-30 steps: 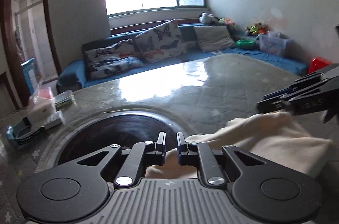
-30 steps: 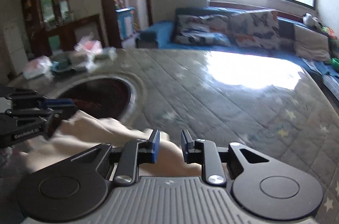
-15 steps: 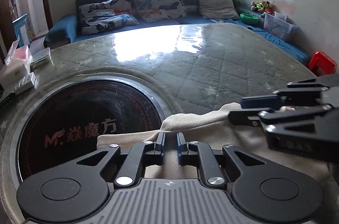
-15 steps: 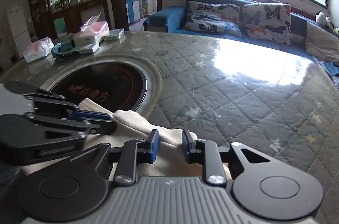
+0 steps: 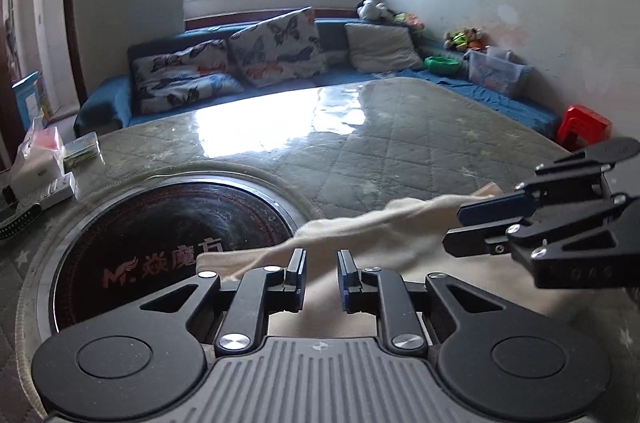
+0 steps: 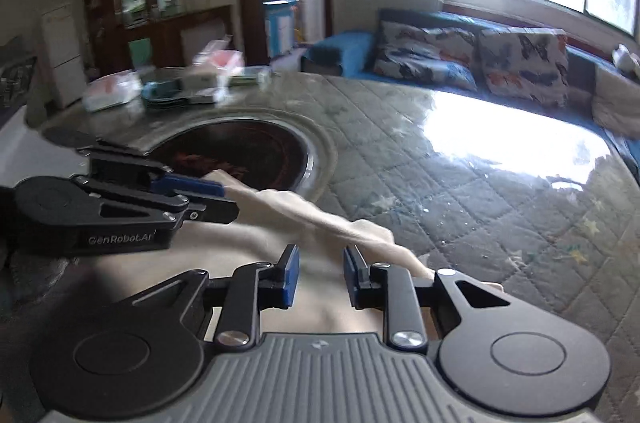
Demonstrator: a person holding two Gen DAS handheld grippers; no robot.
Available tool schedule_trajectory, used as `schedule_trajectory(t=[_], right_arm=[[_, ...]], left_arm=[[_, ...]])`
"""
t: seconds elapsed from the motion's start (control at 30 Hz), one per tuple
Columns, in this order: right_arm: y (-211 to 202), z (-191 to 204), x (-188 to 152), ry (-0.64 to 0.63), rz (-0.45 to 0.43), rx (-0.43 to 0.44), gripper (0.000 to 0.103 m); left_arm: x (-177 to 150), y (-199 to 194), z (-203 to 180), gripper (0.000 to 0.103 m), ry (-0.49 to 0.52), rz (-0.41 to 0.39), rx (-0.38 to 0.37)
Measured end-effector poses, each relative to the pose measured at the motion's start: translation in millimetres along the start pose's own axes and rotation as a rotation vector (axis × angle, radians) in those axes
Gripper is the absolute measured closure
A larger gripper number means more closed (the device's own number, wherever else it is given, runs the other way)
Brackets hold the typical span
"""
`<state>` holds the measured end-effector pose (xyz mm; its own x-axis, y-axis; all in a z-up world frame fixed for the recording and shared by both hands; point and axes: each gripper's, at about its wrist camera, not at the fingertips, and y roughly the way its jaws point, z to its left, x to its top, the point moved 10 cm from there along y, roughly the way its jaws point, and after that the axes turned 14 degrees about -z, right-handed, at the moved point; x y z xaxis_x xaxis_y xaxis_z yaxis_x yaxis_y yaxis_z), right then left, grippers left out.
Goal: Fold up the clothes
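Note:
A cream-coloured garment (image 5: pixel 384 239) lies folded on the quilted table cover, partly over the dark round hotplate (image 5: pixel 160 227). It also shows in the right wrist view (image 6: pixel 320 223). My left gripper (image 5: pixel 322 273) sits just above the cloth's near part, jaws a little apart, nothing between them. My right gripper (image 6: pixel 320 277) is likewise a little open over the cloth. Each gripper appears in the other's view: the right gripper (image 5: pixel 456 227) at the right, the left gripper (image 6: pixel 228 199) at the left, both beside the raised fold.
Boxes and packets (image 5: pixel 44 167) sit at the table's left edge. A blue sofa with butterfly cushions (image 5: pixel 276 51) runs behind the table. A red stool (image 5: pixel 584 127) stands at the right. The quilted table cover (image 5: pixel 400 143) stretches beyond the garment.
Both grippers have opened slightly and let go of the cloth. They have drawn back and tilted up; the cloth now lies on the table.

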<state>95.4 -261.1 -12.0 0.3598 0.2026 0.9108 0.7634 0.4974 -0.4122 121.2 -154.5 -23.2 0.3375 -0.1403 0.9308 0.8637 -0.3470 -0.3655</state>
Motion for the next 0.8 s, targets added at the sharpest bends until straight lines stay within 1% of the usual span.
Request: schedule_trajectory(t=[0.17, 0.3, 0.5, 0.67, 0.8], right_arm=[[-22, 19, -19, -0.017, 0.005, 0.060, 0.079], [-32, 20, -37, -0.014, 0.019, 0.041, 0.079], [-49, 13, -47, 0.029, 0.001, 0.032, 0.079], [-66, 8, -55, 0.028, 0.005, 0.029, 0.079], [-90, 5, -63, 0.031, 0.016, 0.011, 0.079]], left_arm=[[-17, -16, 3, 0.085, 0.008, -0.003, -0.006], [-24, -22, 1, 0.084, 0.002, 0.004, -0.008], [-28, -30, -7, 0.084, -0.020, 0.008, -0.018], [-35, -45, -26, 0.083, -0.031, 0.015, -0.062], [-42, -60, -47, 0.082, -0.053, 0.020, -0.111]])
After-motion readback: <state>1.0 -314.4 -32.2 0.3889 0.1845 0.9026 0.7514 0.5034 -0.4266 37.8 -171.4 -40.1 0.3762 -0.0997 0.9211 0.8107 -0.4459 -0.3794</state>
